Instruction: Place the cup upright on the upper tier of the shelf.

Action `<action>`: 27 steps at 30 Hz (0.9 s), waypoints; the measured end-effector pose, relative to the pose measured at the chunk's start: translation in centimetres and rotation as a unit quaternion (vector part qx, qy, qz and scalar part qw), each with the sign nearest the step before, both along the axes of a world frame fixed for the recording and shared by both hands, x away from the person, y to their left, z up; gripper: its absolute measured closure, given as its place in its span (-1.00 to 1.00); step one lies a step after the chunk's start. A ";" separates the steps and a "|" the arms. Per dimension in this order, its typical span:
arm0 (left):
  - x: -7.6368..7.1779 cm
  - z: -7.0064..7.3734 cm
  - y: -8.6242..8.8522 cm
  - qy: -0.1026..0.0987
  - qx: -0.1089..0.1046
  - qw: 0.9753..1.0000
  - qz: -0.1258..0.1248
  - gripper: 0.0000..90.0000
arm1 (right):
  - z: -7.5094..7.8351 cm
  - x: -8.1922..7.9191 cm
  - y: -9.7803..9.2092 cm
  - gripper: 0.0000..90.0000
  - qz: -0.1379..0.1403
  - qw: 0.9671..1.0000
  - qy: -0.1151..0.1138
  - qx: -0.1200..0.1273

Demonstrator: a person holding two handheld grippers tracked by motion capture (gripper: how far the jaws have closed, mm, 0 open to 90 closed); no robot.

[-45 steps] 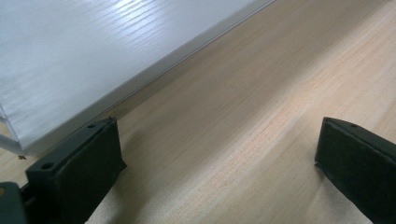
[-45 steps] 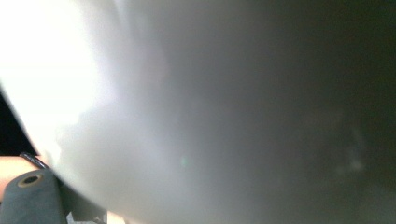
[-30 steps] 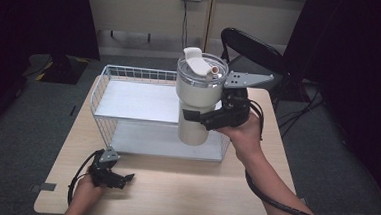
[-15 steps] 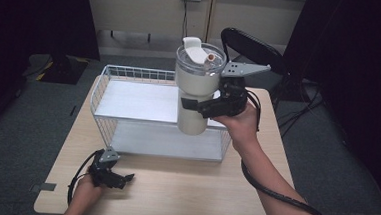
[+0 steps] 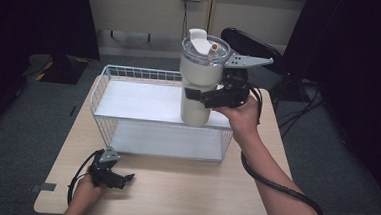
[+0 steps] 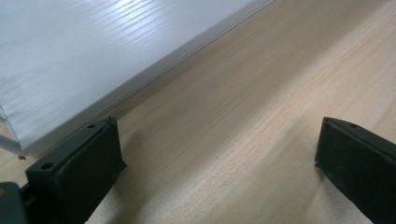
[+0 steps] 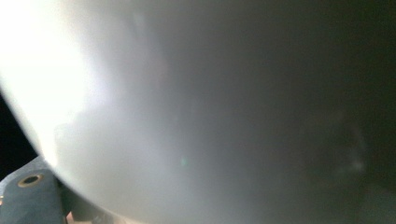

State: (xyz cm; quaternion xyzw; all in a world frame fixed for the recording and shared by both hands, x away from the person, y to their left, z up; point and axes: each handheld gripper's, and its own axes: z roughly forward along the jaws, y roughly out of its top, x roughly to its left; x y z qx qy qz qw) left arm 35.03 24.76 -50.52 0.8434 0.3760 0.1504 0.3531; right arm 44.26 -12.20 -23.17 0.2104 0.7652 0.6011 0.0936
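A tall white insulated tumbler with a clear plastic lid and a white flip spout is held upright in the air by the right gripper, whose black jaws are closed around the lower part of the cup's body. In the high view the tumbler is seen above the right end of the white wire basket with a flat white board floor, over its near long wall; whether its base touches the wire rim cannot be told. In the right gripper view the tumbler's pale curved wall is seen pressed close to the camera, blurred, with one dark jaw at the bottom left corner.

The basket is placed on the far half of the light wooden tabletop, its long sides parallel to the tabletop's near edge.

The left gripper is rested on the tabletop near the near left corner, just in front of the basket's near left corner, and is held by the person's left hand. In the left gripper view its two black jaws are seen spread wide apart with bare wood between them, and the edge of the basket's white board is seen just beyond the left jaw.

A dark chair is seen beyond the tabletop's far right corner.
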 end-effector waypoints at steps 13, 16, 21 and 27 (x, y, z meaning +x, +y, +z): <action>0.0 0.0 0.0 0.000 0.000 1.000 0.000 -1.00 | -0.1 1.5 0.5 -0.78 -0.023 1.000 0.000 -0.003; 0.0 0.0 0.0 0.000 0.000 1.000 0.000 -1.00 | -0.2 1.9 0.7 -0.78 -0.027 1.000 0.000 -0.007; 0.0 0.0 0.0 0.000 0.000 1.000 0.000 -1.00 | -0.2 2.2 1.0 -0.78 -0.031 0.999 -0.004 -0.008; 0.0 0.0 0.0 0.000 0.000 1.000 0.000 -1.00 | -0.2 2.6 1.4 -0.78 -0.037 0.999 -0.007 -0.015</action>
